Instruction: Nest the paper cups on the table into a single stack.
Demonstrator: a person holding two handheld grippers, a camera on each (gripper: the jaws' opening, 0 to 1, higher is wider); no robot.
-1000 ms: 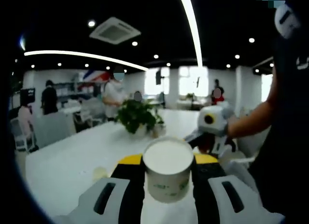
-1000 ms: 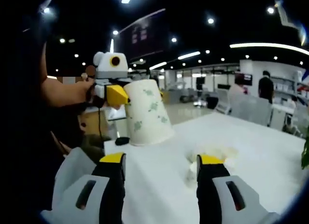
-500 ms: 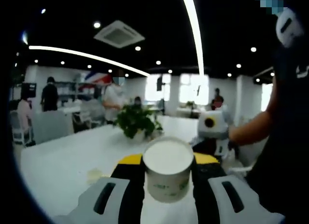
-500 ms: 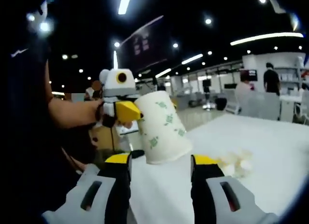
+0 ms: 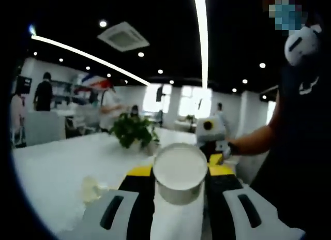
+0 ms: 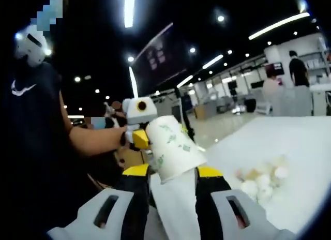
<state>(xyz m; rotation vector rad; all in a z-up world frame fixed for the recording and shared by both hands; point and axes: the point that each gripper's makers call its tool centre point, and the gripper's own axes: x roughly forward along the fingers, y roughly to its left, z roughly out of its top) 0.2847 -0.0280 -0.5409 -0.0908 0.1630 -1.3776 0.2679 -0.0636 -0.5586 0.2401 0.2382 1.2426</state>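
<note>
A white paper cup [image 5: 180,173] with a green leaf print sits between my left gripper's [image 5: 180,168] yellow-tipped jaws, its round white end facing that camera. In the right gripper view the same cup [image 6: 173,152] hangs tilted, narrow end up and to the left. There the left gripper [image 6: 146,139] is shut on that narrow end. My right gripper [image 6: 172,171] has its jaws drawn in against the two sides of the cup's wide end. From the left gripper view the right gripper [image 5: 214,158] shows just behind the cup, held by a person's hand.
A long white table [image 5: 51,173] runs under both grippers. A potted plant [image 5: 132,132] stands at its middle. A small pale cluster [image 6: 261,180] lies on the tabletop to the right. The person's forearm [image 6: 95,141] and dark shirt are close on the left.
My right gripper has come up to the cup and its jaws have narrowed until they meet the wide end. The left gripper has kept its hold on the cup throughout.
</note>
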